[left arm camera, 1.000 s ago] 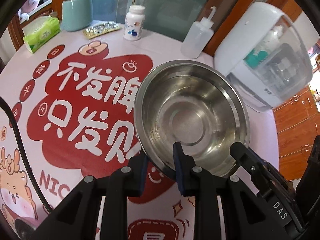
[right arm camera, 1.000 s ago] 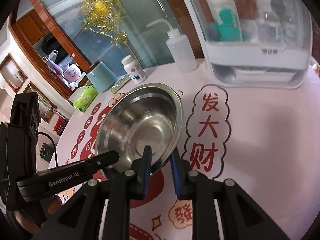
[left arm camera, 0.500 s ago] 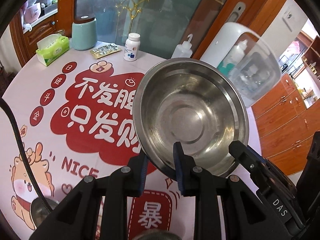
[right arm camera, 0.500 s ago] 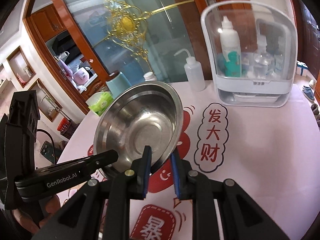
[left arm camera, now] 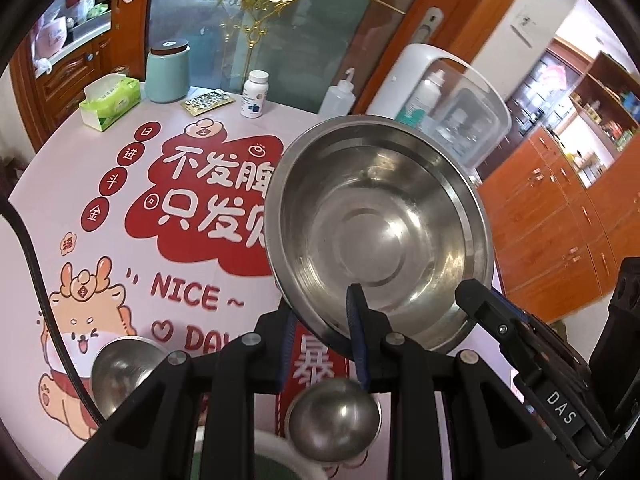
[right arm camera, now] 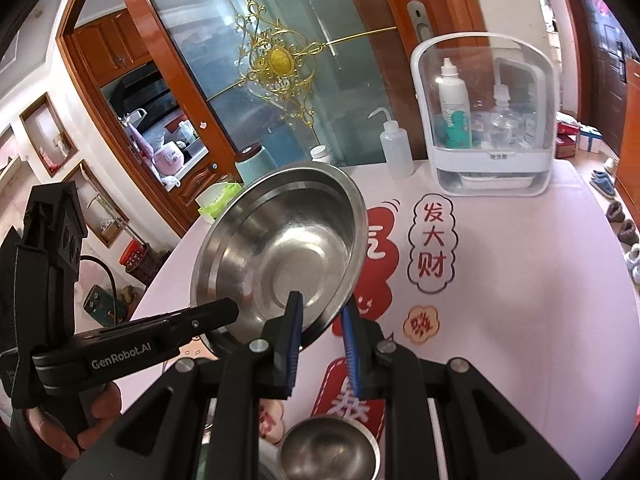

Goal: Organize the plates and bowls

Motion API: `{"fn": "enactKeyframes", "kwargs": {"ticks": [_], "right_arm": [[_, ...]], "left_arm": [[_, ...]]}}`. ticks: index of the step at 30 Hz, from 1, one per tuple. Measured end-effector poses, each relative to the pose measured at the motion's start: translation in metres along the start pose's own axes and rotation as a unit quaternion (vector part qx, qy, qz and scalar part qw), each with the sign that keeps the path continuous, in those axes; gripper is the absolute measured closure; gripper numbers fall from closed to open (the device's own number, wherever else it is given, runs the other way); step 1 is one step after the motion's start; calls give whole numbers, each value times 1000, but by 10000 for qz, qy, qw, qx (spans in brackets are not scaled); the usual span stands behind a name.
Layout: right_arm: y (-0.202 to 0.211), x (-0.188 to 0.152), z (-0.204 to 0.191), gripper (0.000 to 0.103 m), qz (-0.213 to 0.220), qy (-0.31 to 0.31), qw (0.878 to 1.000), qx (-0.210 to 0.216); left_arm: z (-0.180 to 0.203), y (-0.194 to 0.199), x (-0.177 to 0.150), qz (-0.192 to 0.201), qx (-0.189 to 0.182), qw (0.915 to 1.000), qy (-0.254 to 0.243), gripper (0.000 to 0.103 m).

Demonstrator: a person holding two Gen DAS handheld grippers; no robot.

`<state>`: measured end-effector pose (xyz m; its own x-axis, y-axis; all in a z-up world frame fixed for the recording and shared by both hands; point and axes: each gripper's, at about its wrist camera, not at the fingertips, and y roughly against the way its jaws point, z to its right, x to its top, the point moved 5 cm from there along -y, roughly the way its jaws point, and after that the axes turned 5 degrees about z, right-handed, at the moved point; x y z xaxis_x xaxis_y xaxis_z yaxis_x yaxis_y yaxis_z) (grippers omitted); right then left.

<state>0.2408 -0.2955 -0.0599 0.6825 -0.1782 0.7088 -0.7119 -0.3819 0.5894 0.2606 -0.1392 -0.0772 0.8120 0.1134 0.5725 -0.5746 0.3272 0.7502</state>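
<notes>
A large steel bowl (left arm camera: 380,224) is held in the air above the table, tilted, its rim pinched by both grippers. My left gripper (left arm camera: 320,332) is shut on the near rim. My right gripper (right arm camera: 320,320) is shut on the rim's right side of the same bowl (right arm camera: 280,248). Below, a small steel bowl (left arm camera: 334,424) sits near a white dish rim (left arm camera: 272,440), and another small steel bowl (left arm camera: 120,372) rests at the left. In the right wrist view one small bowl (right arm camera: 328,448) shows below the fingers.
The round table (left arm camera: 72,208) carries a red printed cloth. At its far edge stand a tissue box (left arm camera: 110,100), teal canister (left arm camera: 166,72), pill bottle (left arm camera: 254,94), squeeze bottle (right arm camera: 396,148) and a white clear-fronted storage box (right arm camera: 488,128). A black cable (left arm camera: 36,272) hangs at left.
Both grippers have lifted the large bowl higher and drawn it back toward me. The table looks farther away, and the small bowls below have come into view.
</notes>
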Motion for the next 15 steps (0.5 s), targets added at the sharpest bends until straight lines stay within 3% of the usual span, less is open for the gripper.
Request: {"fn": "enactKeyframes", "kwargs": {"ticks": [15], "right_arm": [[77,-82,-31,84,331,-667,9952,-631]], "left_arm": [[6,60,-72,-295,-544,9937,-936,80]]}}
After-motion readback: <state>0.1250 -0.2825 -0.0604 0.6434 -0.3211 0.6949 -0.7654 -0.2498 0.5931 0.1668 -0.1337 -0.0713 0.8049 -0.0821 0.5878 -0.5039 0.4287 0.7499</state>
